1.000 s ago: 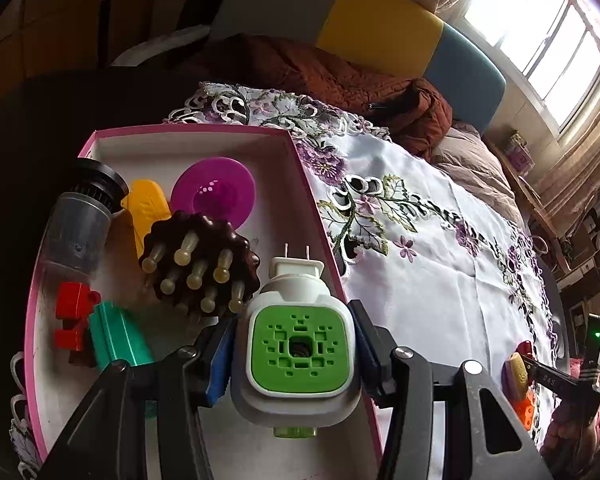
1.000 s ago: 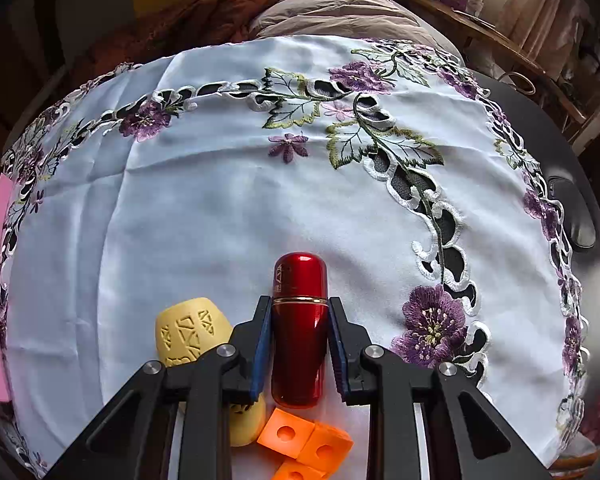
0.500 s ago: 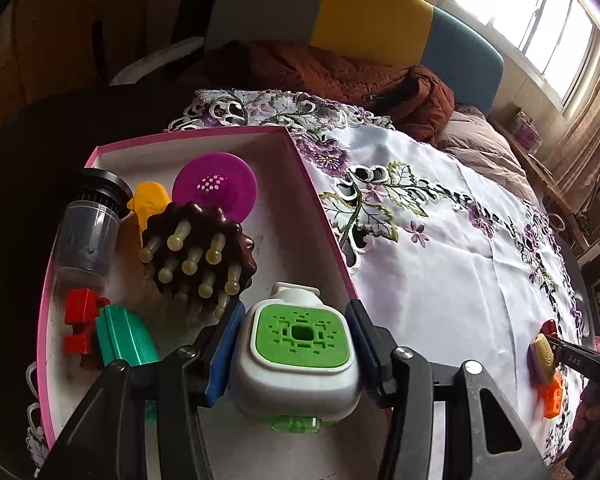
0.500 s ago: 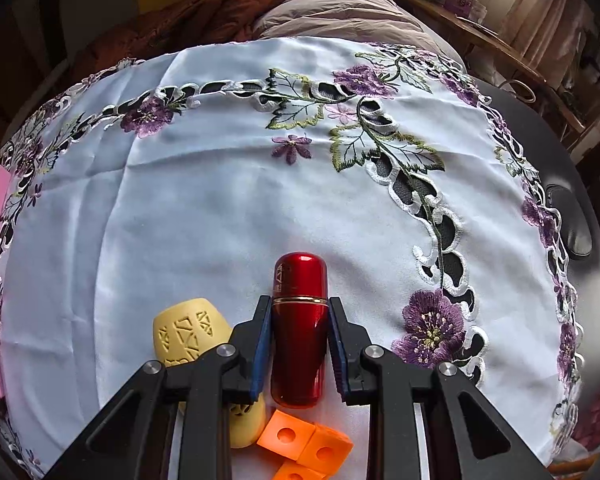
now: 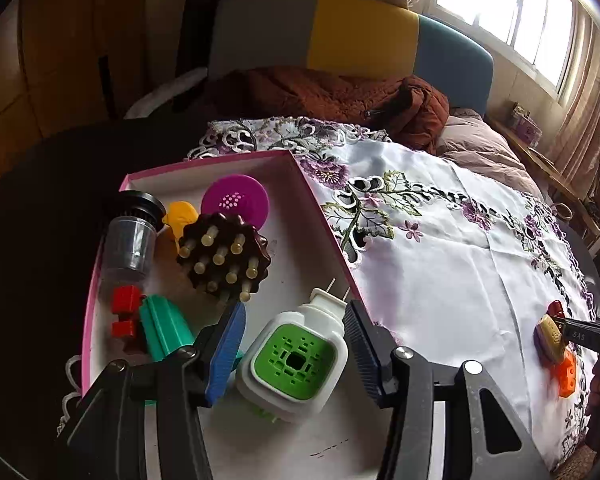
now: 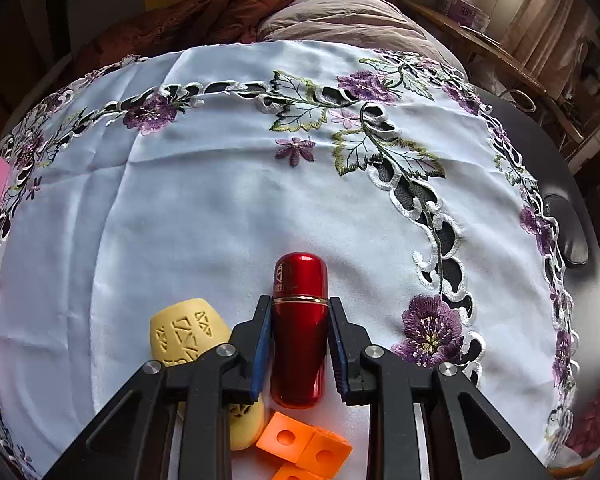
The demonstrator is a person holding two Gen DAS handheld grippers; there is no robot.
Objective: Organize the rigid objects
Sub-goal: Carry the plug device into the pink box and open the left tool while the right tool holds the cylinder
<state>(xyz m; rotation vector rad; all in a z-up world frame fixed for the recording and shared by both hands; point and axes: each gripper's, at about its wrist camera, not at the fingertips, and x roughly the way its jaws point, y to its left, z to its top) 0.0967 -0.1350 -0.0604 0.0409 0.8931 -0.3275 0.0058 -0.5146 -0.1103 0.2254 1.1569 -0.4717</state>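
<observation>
In the left wrist view, my left gripper (image 5: pixel 294 314) is open over the pink-rimmed white box (image 5: pixel 204 159). A white plug-in device with a green face (image 5: pixel 294 356) lies tilted in the box between the spread jaws, free of them. In the right wrist view, my right gripper (image 6: pixel 299 314) is shut on a red metal capsule (image 6: pixel 299 320) just above the embroidered white tablecloth (image 6: pixel 220 208). A yellow carved piece (image 6: pixel 184 332) and orange cubes (image 6: pixel 304 448) lie beside it. These also show far right in the left wrist view (image 5: pixel 556 344).
The box holds a brown bristle massager (image 5: pixel 224 256), a purple disc (image 5: pixel 236 200), a yellow piece (image 5: pixel 180 216), a clear cylinder with a black cap (image 5: pixel 130 236), a red block (image 5: pixel 124 312) and a green piece (image 5: pixel 164 328). A brown jacket (image 5: pixel 332 96) lies beyond the table.
My left gripper has opened and let go of the white-and-green plug-in device, which now lies tilted in the box. The right gripper still holds the red capsule, barely moved.
</observation>
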